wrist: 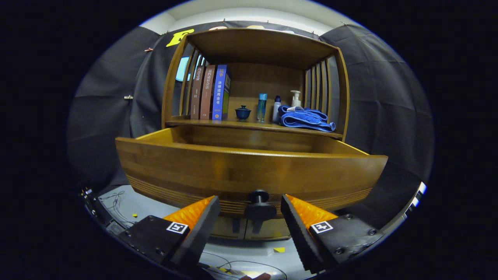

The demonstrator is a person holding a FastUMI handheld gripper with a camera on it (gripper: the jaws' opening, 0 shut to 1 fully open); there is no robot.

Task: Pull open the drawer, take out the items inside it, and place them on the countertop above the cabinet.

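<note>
Wooden cabinet (253, 77) fills centre of frame, slatted sides, open shelf up top. Its drawer (249, 171) is pulled out toward the viewer across mid-frame, wide curved front with grooved lines along the lower edge; inside of it is hidden behind the front panel, cannot tell what lies there. Countertop (253, 125) runs just above the drawer, centre of frame, and carries the shelf items. Folded blue towel (305, 118) sits at right of the countertop. Three upright books (210, 93) stand at left of it, spines out, leaning against the slats. Between books and towel, small stuff in a row: dark blue lidded cup (243, 112), tall blue bottle (262, 107), white bottle with dark cap (276, 109), white pump dispenser (295, 99) behind the towel. Gripper (250, 219) at bottom centre, fingers spread wide apart, gripping nothing. Round dark drawer knob (260, 208) sits between the fingers at bottom centre, touching neither. Grey floor (128, 202) lower left with loose cables (114, 200) on it.
</note>
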